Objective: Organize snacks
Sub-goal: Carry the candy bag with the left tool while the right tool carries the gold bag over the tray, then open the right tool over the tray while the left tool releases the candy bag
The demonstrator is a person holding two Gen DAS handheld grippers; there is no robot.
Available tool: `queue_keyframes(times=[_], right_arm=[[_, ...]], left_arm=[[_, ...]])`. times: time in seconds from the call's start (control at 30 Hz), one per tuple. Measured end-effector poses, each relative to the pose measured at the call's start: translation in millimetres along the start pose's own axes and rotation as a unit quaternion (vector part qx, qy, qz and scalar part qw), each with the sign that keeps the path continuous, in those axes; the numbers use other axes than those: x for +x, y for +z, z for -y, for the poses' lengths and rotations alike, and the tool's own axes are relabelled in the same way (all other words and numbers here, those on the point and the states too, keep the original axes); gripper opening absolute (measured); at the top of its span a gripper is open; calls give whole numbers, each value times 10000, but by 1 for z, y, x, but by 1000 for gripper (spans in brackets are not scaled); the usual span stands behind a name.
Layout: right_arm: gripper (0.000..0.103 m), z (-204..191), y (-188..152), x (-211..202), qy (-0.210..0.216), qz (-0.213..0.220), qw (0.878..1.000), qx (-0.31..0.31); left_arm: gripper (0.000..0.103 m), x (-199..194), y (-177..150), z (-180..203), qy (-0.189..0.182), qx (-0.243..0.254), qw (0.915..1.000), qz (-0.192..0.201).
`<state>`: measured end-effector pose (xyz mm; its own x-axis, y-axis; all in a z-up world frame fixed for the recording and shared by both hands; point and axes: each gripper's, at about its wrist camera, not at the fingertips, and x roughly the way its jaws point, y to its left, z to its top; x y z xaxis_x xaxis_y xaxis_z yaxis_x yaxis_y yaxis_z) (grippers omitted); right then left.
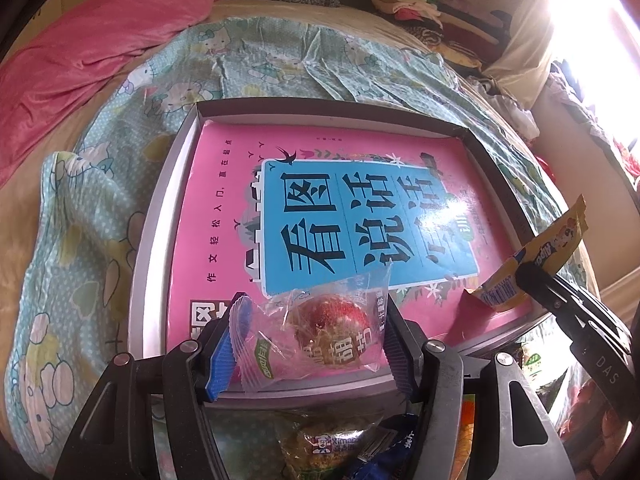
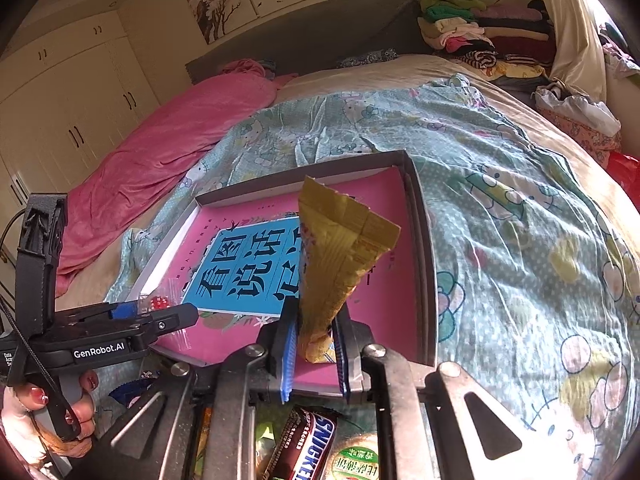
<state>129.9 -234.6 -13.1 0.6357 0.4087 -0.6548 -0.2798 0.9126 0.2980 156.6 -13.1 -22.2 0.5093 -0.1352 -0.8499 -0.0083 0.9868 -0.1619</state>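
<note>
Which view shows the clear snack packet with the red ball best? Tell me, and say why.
The left wrist view: the clear snack packet fills the space between the left gripper fingers, red ball and label plain. The right wrist view shows only a sliver of it, mostly hidden behind that gripper.

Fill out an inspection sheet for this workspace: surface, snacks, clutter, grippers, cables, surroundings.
Surface: shallow box on a cartoon-print quilt, pink book lying inside.
Job's things: clear-wrapped red snack; yellow snack packet; more snacks, a Snickers bar among them, below the grippers.
Clutter: nothing seen in the box besides the book.
Grippers: left gripper closed on the red snack; right gripper shut on the yellow packet.
Cables: nothing seen.
Surroundings: pink blanket, folded clothes, wardrobe.
</note>
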Motion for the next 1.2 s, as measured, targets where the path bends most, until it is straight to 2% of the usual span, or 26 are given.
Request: queue_keyframes(times=[0.1,0.47,0.67,1.2], right_arm=[[18,3,0,0,-63,-18,10000,63],[43,6,1,-5,-110,74,9999,111],[51,5,3,-11,-93,190,9997,130],[60,-4,7,-20,-111,431,9990,-67]], left_arm=[[66,0,-2,-1,10,4,10000,-19],[68,-4,-3,-6,-58,-116,9999,15],[70,-8,-2,-9,-86,-179,9998,44],[77,-26,5,-11,-159,-231,9988,401]])
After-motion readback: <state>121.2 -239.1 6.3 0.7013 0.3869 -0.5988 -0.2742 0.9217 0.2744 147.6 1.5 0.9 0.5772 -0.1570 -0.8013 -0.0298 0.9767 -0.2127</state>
